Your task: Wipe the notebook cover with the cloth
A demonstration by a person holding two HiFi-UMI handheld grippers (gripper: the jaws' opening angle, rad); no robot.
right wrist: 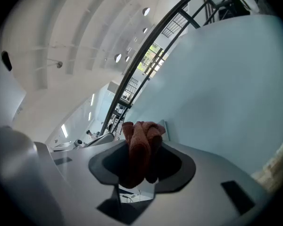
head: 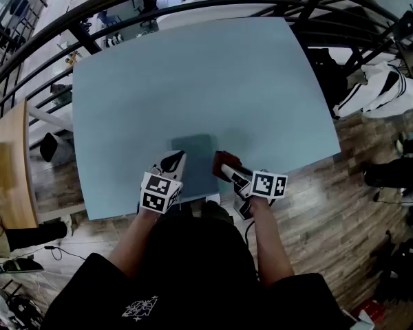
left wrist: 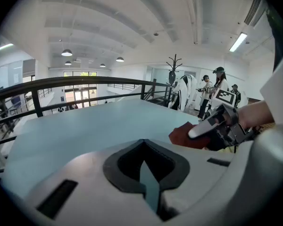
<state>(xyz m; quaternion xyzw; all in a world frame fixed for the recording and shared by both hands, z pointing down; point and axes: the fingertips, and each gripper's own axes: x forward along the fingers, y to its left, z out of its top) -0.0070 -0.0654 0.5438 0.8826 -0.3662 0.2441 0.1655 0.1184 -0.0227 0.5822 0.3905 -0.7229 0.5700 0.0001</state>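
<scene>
A dull blue notebook (head: 196,150) lies flat near the front edge of the pale blue table (head: 206,81). My left gripper (head: 173,160) is at the notebook's left edge. In the left gripper view the left gripper (left wrist: 144,161) is shut, with a thin blue strip (left wrist: 151,189), seemingly the notebook, pinched between its jaws. My right gripper (head: 224,170) is at the notebook's right edge, shut on a bunched red-brown cloth (head: 226,161). The cloth (right wrist: 140,142) sticks out past the right gripper (right wrist: 140,166). The left gripper view shows the cloth (left wrist: 181,134) just over the table.
A black railing (head: 76,29) curves around the table's far and left sides. Wooden floor (head: 330,205) lies to the right, with white jackets (head: 382,91) hung beyond the table's right edge. Several people (left wrist: 212,91) stand far off. The rest of the tabletop is bare.
</scene>
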